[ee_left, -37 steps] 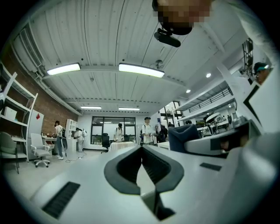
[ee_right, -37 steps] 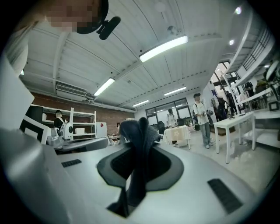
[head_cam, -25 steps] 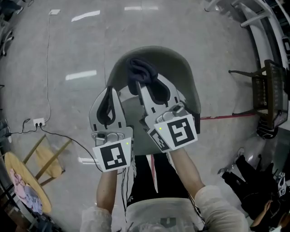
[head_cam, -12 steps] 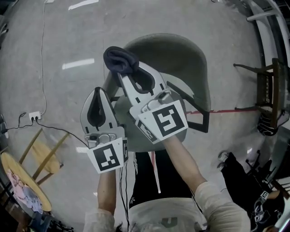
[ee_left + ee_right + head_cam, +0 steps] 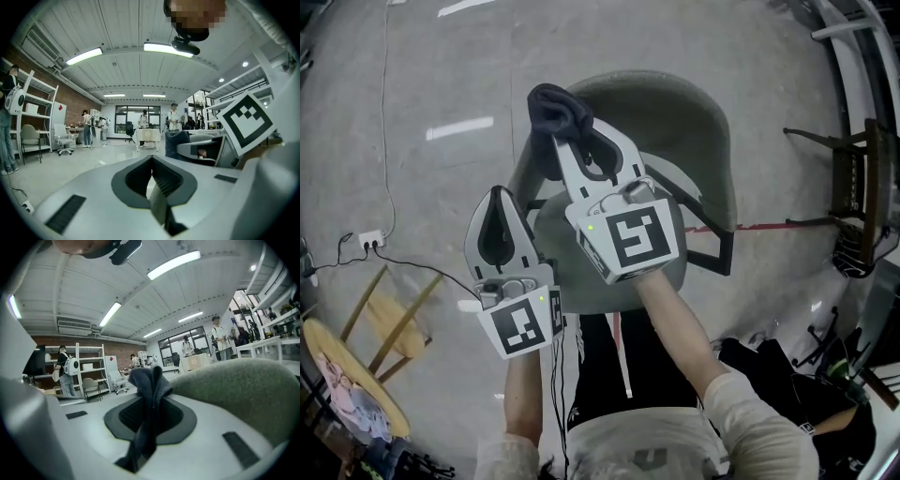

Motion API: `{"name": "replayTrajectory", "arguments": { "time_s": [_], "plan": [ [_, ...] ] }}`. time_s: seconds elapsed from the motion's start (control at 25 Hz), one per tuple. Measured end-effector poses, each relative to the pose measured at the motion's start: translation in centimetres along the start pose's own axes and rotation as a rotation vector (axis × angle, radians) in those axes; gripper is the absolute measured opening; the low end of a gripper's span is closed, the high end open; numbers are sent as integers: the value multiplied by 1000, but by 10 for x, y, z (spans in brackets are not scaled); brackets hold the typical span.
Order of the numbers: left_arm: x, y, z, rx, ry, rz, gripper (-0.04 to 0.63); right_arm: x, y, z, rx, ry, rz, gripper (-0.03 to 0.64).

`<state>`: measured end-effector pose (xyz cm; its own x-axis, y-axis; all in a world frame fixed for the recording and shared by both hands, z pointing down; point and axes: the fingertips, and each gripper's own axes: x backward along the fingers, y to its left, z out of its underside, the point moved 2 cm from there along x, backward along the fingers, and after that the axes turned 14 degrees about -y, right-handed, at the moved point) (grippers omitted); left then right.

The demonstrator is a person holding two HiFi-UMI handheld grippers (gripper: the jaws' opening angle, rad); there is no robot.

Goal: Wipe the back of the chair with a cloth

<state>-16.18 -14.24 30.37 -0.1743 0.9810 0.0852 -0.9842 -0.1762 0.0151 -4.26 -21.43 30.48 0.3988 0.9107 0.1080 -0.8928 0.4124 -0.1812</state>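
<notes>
Right gripper (image 5: 570,150) clamps the dark cloth (image 5: 551,111), bunched end presented at the chair (image 5: 684,122) back's top rim, apparently for wiping; left gripper (image 5: 497,195), jaws together and empty, sits beside the chair, likely staying clear.

Background only:
- Grey polished concrete floor (image 5: 412,75), lamp glare on it.
- White power strip (image 5: 371,242) lies on the floor at left. A white cable (image 5: 389,141) runs up-frame from it and a black cable (image 5: 431,274) trails right.
- Below that is a light wooden stand (image 5: 398,323), beside a round wooden top (image 5: 342,380) with a printed picture.
- Red line (image 5: 769,227) on the floor at right.
- Right edge has a dark slatted wooden frame (image 5: 853,183) with a white rack (image 5: 848,42) above it. Black bags (image 5: 797,384) sit lower right.
- Both gripper views show a room with ceiling strip lights (image 5: 84,55) and white shelving (image 5: 40,112) by a brick wall (image 5: 70,101).
- Also there: a white office chair (image 5: 63,138) and a person with a white backpack (image 5: 65,373).
- A white-draped table (image 5: 147,135) stands near the glazed wall (image 5: 136,110), with people standing (image 5: 173,117) around it.
</notes>
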Motion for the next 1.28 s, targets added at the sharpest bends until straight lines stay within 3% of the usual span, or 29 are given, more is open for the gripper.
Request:
{"name": "replayTrajectory", "arguments": {
  "time_s": [0.16, 0.52, 0.84, 1.08, 1.28],
  "plan": [
    [-6, -7, 1, 9, 8, 15, 15, 7, -20, -5, 32, -9, 73, 58],
    [-21, -50, 5, 43, 15, 101, 15, 52, -108, -25, 79, -33, 342, 59],
    [-26, -92, 0, 77, 18, 194, 15, 119, -159, -40, 94, -37, 571, 58],
    [-21, -113, 2, 82, 25, 231, 15, 145, -183, -43, 102, -29, 632, 58],
    [-14, -113, 5, 82, 32, 219, 15, 149, -182, -48, 129, -25, 611, 58]
  ]
}}
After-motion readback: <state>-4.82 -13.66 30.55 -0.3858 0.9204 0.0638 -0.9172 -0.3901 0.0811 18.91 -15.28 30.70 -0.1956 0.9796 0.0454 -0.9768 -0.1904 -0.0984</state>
